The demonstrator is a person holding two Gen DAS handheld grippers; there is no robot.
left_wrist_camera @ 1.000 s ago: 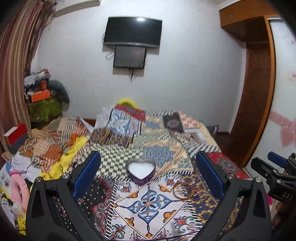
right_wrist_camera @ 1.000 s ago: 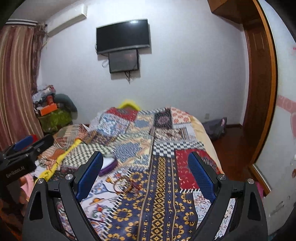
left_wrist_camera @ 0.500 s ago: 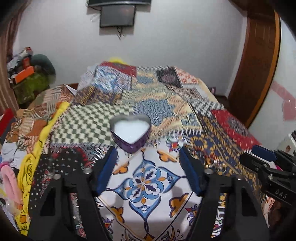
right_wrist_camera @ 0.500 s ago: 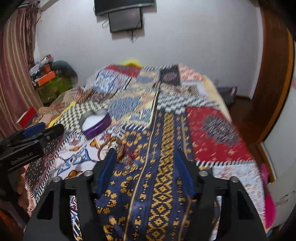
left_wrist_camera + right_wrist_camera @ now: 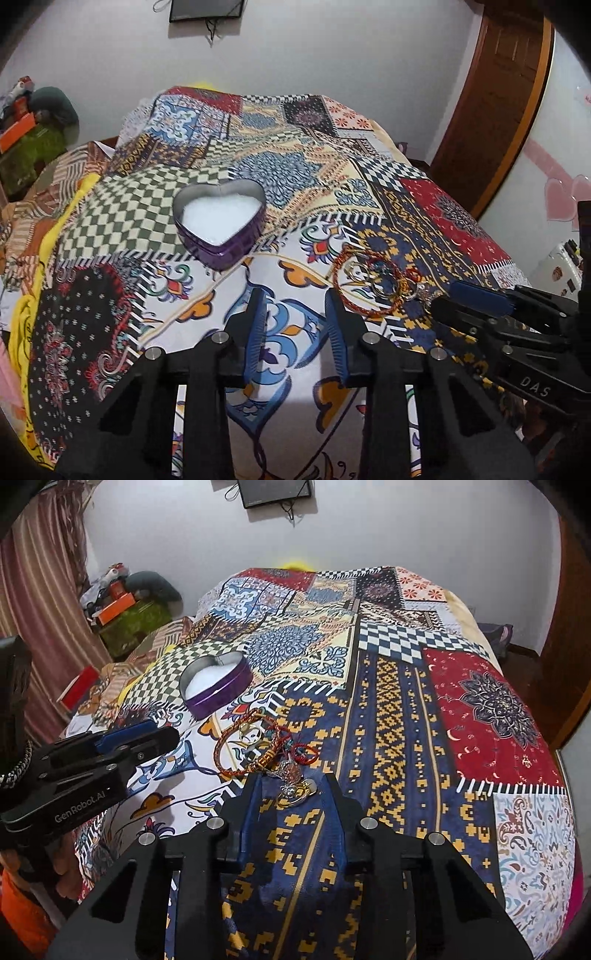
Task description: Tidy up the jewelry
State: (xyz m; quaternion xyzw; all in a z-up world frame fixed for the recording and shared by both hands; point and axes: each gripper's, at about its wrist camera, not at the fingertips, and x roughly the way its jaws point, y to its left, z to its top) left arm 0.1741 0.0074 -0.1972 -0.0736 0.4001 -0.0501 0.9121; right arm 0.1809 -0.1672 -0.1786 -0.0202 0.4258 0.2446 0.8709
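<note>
A purple heart-shaped tin (image 5: 219, 225) with a white lining sits open on the patchwork bedspread (image 5: 110, 206); it also shows in the right wrist view (image 5: 216, 685). A heap of jewelry (image 5: 376, 282), with red and orange cord bracelets and rings, lies to the tin's right. In the right wrist view the heap (image 5: 266, 749) ends in a silver pendant (image 5: 297, 790). My left gripper (image 5: 295, 295) is open and empty, just short of the tin. My right gripper (image 5: 293, 777) is open, its fingertips on either side of the pendant.
The bedspread (image 5: 406, 720) covers the whole bed. Clutter and an orange box (image 5: 116, 609) stand by the curtain at left. A wooden door (image 5: 491, 92) is at right. A wall screen (image 5: 275, 493) hangs behind the bed.
Both grippers have tipped down and come closer to the bed. Their jaws have narrowed from wide open. The right one has reached the jewelry heap.
</note>
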